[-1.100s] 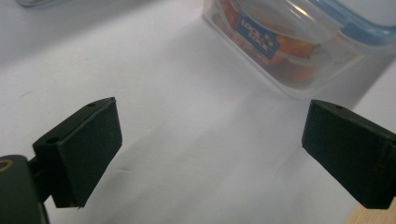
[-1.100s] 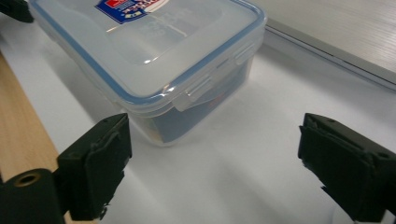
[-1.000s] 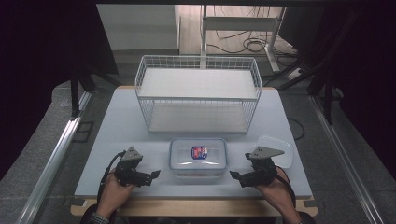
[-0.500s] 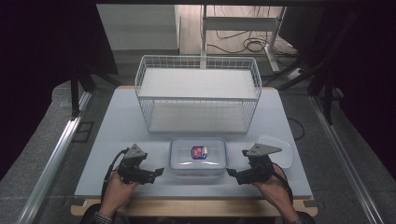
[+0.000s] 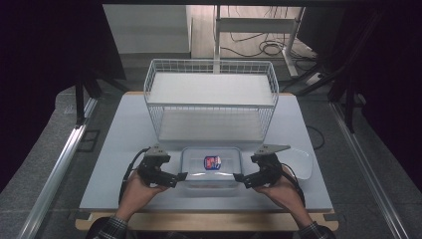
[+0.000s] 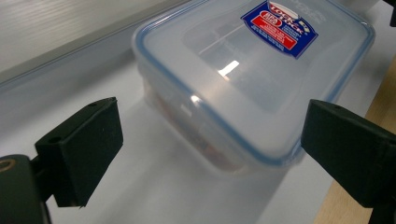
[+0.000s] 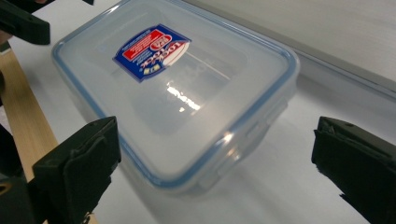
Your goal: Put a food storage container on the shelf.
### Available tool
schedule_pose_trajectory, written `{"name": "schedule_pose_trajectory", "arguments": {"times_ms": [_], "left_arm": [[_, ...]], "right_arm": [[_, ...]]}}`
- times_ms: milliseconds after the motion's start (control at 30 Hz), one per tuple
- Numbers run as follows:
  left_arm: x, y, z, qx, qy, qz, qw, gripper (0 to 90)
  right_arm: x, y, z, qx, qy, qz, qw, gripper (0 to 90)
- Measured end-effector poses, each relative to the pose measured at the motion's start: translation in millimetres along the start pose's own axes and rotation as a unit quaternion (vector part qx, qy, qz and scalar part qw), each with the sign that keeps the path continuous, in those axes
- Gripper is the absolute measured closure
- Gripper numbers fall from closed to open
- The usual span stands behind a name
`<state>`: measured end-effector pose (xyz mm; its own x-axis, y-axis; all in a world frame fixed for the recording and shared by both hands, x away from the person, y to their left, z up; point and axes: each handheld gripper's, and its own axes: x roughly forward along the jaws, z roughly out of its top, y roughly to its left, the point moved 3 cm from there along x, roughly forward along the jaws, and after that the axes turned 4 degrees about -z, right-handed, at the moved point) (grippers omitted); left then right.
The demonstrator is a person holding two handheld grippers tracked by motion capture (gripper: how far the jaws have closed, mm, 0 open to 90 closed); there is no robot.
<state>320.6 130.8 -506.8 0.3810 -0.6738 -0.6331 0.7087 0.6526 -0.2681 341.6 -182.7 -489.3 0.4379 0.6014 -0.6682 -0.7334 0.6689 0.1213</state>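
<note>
While both tools flank it, lidded plastic food container (image 5: 211, 167) sits on surface (image 5: 124, 139) at 6 o'clock of wire basket (image 5: 211, 102). Left tool (image 5: 175, 176) at container's 9 o'clock, right tool (image 5: 240, 177) at 3; both spread, gripping nothing. Long axis runs 9-to-3, tools about equally near.

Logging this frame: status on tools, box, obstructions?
Left tool open at box left end, right tool open at right end. Box lidded, flat on table. Wire basket behind; nothing between tools and box.

Dark room – grey floor (image 5: 45, 149), cables (image 5: 268, 47), pale table (image 5: 124, 124) on wood.
</note>
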Motion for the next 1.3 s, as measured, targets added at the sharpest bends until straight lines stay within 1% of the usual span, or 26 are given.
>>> {"name": "schedule_pose_trajectory", "arguments": {"times_ms": [67, 100, 200, 233, 267, 300, 333, 367, 400, 433, 467, 533, 567, 633, 733, 800, 867, 967, 1033, 1067, 1100, 1133, 1167, 1233, 1267, 1300], "left_arm": [[6.9, 3.3, 5.6, -0.005, 0.01, -0.009, 0.9999, 4.0], [10.3, 5.3, 7.4, -0.008, 0.014, -0.012, 0.9998, 3.3], [21.1, 11.5, 8.4, -0.021, 0.022, -0.029, 0.9991, 2.7], [25.9, 14.8, 7.2, -0.038, 0.018, -0.055, 0.9976, 0.8], [27.7, 16.4, 6.2, -0.045, 0.017, -0.066, 0.9967, 0.6], [27.7, 16.4, 6.2, -0.045, 0.017, -0.066, 0.9967, 0.4], [31.1, 17.7, 3.5, -0.059, 0.017, -0.091, 0.9939, 0.3], [31.1, 17.7, 3.5, -0.059, 0.017, -0.091, 0.9939, 0.0], [34.6, 18.1, 1.3, -0.066, 0.024, -0.113, 0.9911, 0.0], [36.7, 18.0, 0.3, -0.071, 0.024, -0.125, 0.9893, 0.0], [38.5, 18.3, -0.5, -0.08, 0.019, -0.128, 0.9884, 0.0], [38.8, 19.1, -1.4, -0.085, 0.02, -0.133, 0.9873, 0.0], [38.9, 18.9, -1.7, -0.087, 0.022, -0.135, 0.9868, 0.0], [38.5, 17.1, -3.6, -0.098, 0.032, -0.14, 0.9848, 0.0], [34.6, 15.1, -6.7, -0.106, 0.035, -0.144, 0.9833, 2.1], [30.2, 13.8, -8.7, -0.102, 0.036, -0.146, 0.9833, 8.1], [24.9, 10.7, -11.1, -0.096, 0.033, -0.143, 0.9844, 13.3], [16.5, 6.7, -15.6, -0.096, 0.017, -0.136, 0.9859, 23.5], [12.4, 5.9, -18.0, -0.102, 0.003, -0.134, 0.9856, 25.9], [11.0, 6.0, -18.8, -0.102, 0.0, -0.136, 0.9854, 29.7], [10.4, 5.7, -19.3, -0.099, 0.0, -0.137, 0.9856, 30.7], [9.2, 5.3, -19.8, -0.098, -0.001, -0.138, 0.9856, 30.7], [8.6, 5.4, -20.2, -0.099, -0.002, -0.139, 0.9852, 32.8], [6.9, 7.1, -21.4, -0.11, -0.013, -0.146, 0.9831, 37.1], [4.7, 10.9, -22.3, -0.128, -0.024, -0.159, 0.9787, 40.4], [4.7, 10.9, -22.3, -0.128, -0.024, -0.159, 0.9787, 42.7]], "right_arm": [[6.0, -0.9, 4.6, 0.006, 0.009, 0.005, 0.9999, 2.0], [13.0, -2.2, 7.7, 0.007, 0.016, 0.007, 0.9998, 1.9], [19.3, -3.3, 8.8, 0.011, 0.023, 0.012, 0.9996, 1.9], [27.6, -4.0, 8.3, 0.017, 0.036, 0.019, 0.999, 1.5], [30.2, -4.0, 7.5, 0.017, 0.041, 0.021, 0.9988, 0.0], [33.1, -4.1, 6.9, 0.024, 0.041, 0.024, 0.9986, 0.0], [34.3, -6.2, 6.5, 0.037, 0.042, 0.032, 0.9979, 0.0], [34.3, -6.2, 6.5, 0.037, 0.042, 0.032, 0.9979, 0.0], [36.4, -9.0, 4.8, 0.056, 0.048, 0.05, 0.9961, 0.0], [37.5, -9.8, 4.1, 0.064, 0.051, 0.057, 0.995, 0.0], [37.5, -9.8, 4.1, 0.064, 0.051, 0.057, 0.995, 0.0], [42.8, -10.2, 1.9, 0.089, 0.059, 0.081, 0.991, 0.0], [42.8, -10.2, 1.9, 0.089, 0.059, 0.081, 0.991, 0.0], [42.6, -10.8, 2.0, 0.092, 0.064, 0.085, 0.9901, 0.0], [39.4, -9.3, 1.5, 0.09, 0.072, 0.084, 0.9897, 2.1], [33.0, -9.2, -0.4, 0.088, 0.073, 0.089, 0.9894, 8.9], [27.5, -10.9, -1.4, 0.09, 0.069, 0.092, 0.9892, 13.9], [22.2, -9.7, -4.8, 0.089, 0.07, 0.097, 0.9888, 18.3], [20.3, -9.1, -6.1, 0.087, 0.069, 0.099, 0.9889, 20.0], [15.4, -9.0, -9.2, 0.088, 0.063, 0.104, 0.9886, 24.7], [14.0, -10.1, -10.1, 0.096, 0.057, 0.108, 0.9879, 28.0], [14.0, -10.1, -10.1, 0.096, 0.057, 0.108, 0.9879, 28.0], [11.3, -15.4, -12.1, 0.113, 0.045, 0.122, 0.985, 33.7], [9.1, -19.2, -11.8, 0.124, 0.034, 0.129, 0.9833, 38.8], [7.1, -20.3, -11.0, 0.123, 0.028, 0.128, 0.9838, 41.1], [7.1, -20.3, -11.0, 0.123, 0.028, 0.128, 0.9838, 41.1]]}}
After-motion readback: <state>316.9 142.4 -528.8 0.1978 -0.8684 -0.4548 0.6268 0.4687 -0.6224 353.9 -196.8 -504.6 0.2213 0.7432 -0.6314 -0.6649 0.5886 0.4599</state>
